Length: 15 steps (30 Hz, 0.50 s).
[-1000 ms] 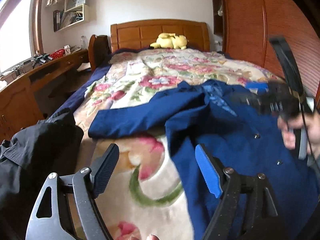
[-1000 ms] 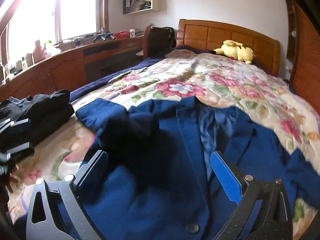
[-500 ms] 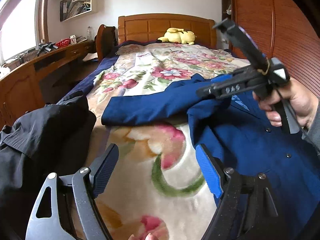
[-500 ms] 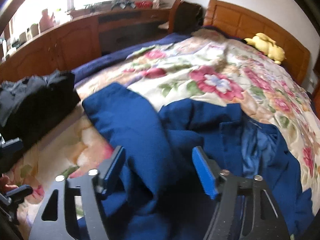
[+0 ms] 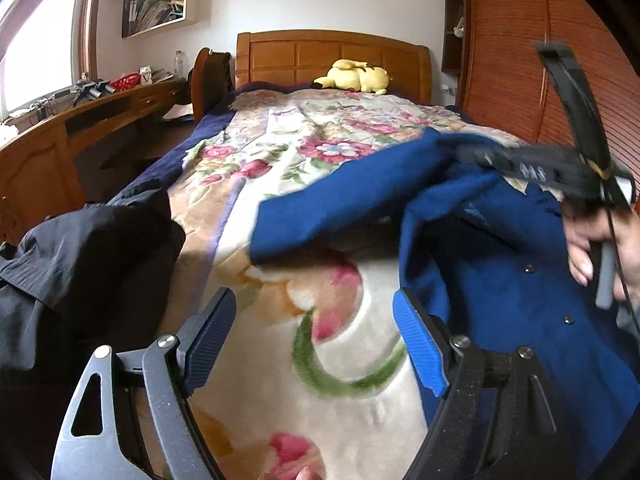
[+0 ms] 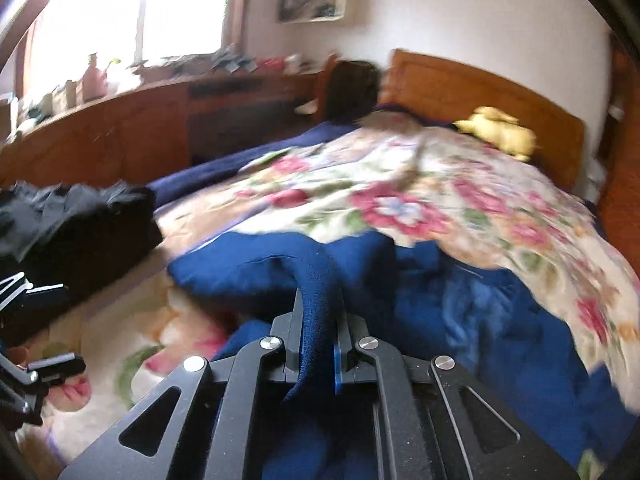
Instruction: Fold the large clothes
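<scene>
Right gripper (image 6: 318, 320): clamped on blue coat (image 6: 460, 320) fold.
Left gripper (image 5: 312, 340): wide apart, empty, above floral blanket (image 5: 320, 300).
Writing: none legible.

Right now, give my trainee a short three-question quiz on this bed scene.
1. True or false: the right hand-held gripper is shut on the blue coat.
2. Which hand-held gripper is open? A) left B) right
3. Fill in: the black garment lies on the coat's ____ side in the left wrist view.

Key: 1 true. 2 A: the left hand-held gripper is open above the floral blanket. 3 left.
</scene>
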Tool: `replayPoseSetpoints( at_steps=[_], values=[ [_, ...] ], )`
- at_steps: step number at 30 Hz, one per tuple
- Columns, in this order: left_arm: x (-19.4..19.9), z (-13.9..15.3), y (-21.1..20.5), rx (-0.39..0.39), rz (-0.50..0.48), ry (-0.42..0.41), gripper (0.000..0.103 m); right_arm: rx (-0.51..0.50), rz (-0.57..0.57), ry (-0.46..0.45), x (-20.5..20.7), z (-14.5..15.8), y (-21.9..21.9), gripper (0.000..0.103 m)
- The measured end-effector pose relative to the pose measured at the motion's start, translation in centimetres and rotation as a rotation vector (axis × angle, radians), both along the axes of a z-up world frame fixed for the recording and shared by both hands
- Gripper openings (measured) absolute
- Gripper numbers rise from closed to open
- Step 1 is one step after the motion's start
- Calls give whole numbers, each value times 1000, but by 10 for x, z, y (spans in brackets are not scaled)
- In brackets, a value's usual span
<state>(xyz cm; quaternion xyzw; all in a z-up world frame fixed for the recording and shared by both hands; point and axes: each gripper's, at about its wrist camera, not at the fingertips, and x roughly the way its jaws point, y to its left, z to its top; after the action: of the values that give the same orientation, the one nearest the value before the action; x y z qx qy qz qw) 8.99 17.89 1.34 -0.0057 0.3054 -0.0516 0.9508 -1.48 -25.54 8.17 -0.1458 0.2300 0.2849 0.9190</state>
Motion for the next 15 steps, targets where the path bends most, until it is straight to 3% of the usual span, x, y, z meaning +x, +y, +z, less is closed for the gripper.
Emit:
replayPoseSetpoints(
  at_steps=[2,6,8,11,13,15],
  values=[
    [-1,3,-3,1,-8,-11,82,3,-57,44,0,-13,-19,9],
    [-3,6,-7,5,-21,-23,82,-98,-122,120,5,-48,-40,9],
    [-4,7,-6,8,-19,-29,82,-120,-133,150,6,-55,-44,16],
    [-6,7,-3,13,-13,-33,82,-128,-134,132,1,-50,-41,35],
    [-7,8,1,6,-7,-35,82,-101,-110,105,-4,-39,-38,64],
    [-7,8,5,-2,0,-35,82,-77,-93,73,-14,-31,-38,69]
  ],
)
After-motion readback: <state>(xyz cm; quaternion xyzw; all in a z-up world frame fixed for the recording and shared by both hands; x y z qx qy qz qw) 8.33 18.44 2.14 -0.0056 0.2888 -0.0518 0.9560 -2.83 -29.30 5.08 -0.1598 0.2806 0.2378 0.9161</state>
